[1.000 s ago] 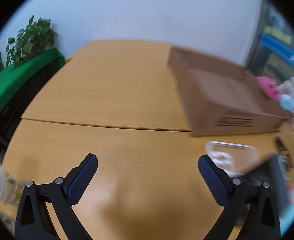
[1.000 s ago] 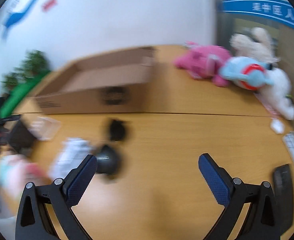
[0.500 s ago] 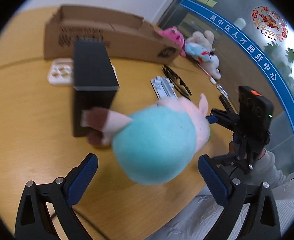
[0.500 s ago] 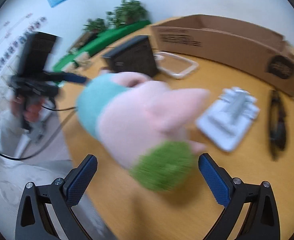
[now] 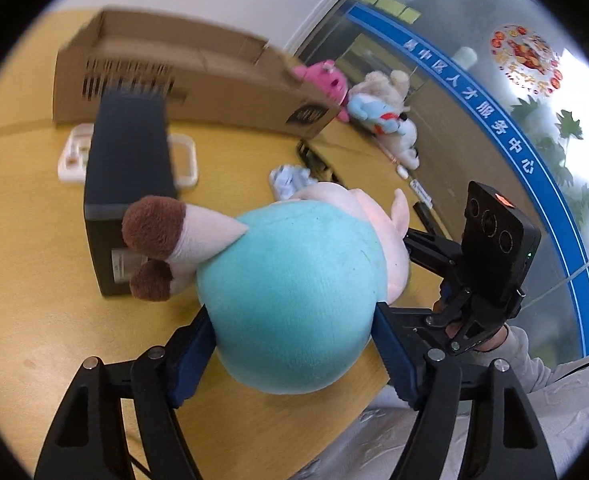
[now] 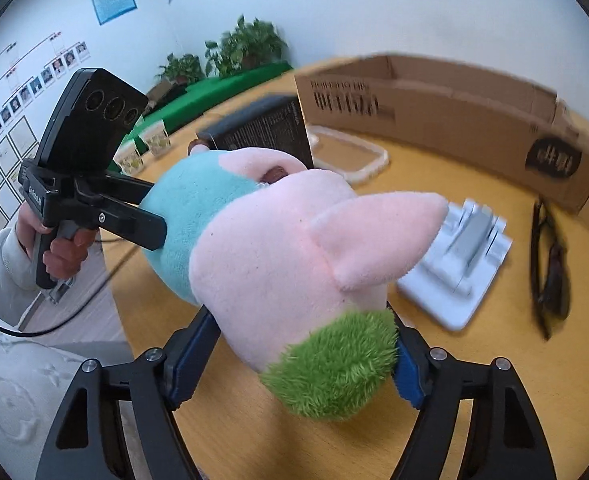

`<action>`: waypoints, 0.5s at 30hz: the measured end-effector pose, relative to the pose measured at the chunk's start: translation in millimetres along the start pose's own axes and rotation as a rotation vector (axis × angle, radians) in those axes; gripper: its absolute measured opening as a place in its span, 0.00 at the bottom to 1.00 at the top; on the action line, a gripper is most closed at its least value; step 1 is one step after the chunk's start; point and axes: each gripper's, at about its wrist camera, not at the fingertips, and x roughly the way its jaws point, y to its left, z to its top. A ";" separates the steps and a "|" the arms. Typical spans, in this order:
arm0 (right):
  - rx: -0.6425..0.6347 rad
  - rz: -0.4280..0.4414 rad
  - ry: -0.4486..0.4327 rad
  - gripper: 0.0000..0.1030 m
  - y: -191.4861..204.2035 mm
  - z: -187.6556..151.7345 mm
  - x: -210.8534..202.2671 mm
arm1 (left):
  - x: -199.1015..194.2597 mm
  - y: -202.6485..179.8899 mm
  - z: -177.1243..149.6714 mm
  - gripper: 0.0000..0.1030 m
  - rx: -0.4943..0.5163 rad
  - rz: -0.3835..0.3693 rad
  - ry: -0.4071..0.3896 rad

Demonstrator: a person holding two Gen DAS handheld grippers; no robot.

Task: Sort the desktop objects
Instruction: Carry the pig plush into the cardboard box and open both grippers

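A plush pig point(image 5: 290, 292) with a teal body, pink head and green tuft is held between both grippers above the wooden table. My left gripper point(image 5: 294, 356) is shut on its teal rear end; the brown-tipped legs point(image 5: 154, 236) stick out to the left. My right gripper point(image 6: 290, 356) is shut on its pink head point(image 6: 286, 264) by the green tuft point(image 6: 334, 364). Each gripper shows in the other's view: the right one point(image 5: 410, 244) and the left one point(image 6: 150, 224).
A long open cardboard box point(image 5: 182, 76) lies at the back of the table point(image 5: 34, 280). A black box point(image 5: 130, 168), a white tray point(image 6: 354, 152), a white plastic pack point(image 6: 458, 256) and black glasses point(image 6: 550, 272) lie near. More plush toys point(image 5: 378, 108) sit past the cardboard box.
Both grippers swung toward the plush pig, moved in around it and closed on it, the left on the teal body and the right on the pink head.
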 end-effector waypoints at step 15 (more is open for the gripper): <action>-0.263 -0.224 -0.408 0.74 -13.3 211.4 -120.6 | -110.9 -86.1 209.0 0.73 0.419 0.102 -0.415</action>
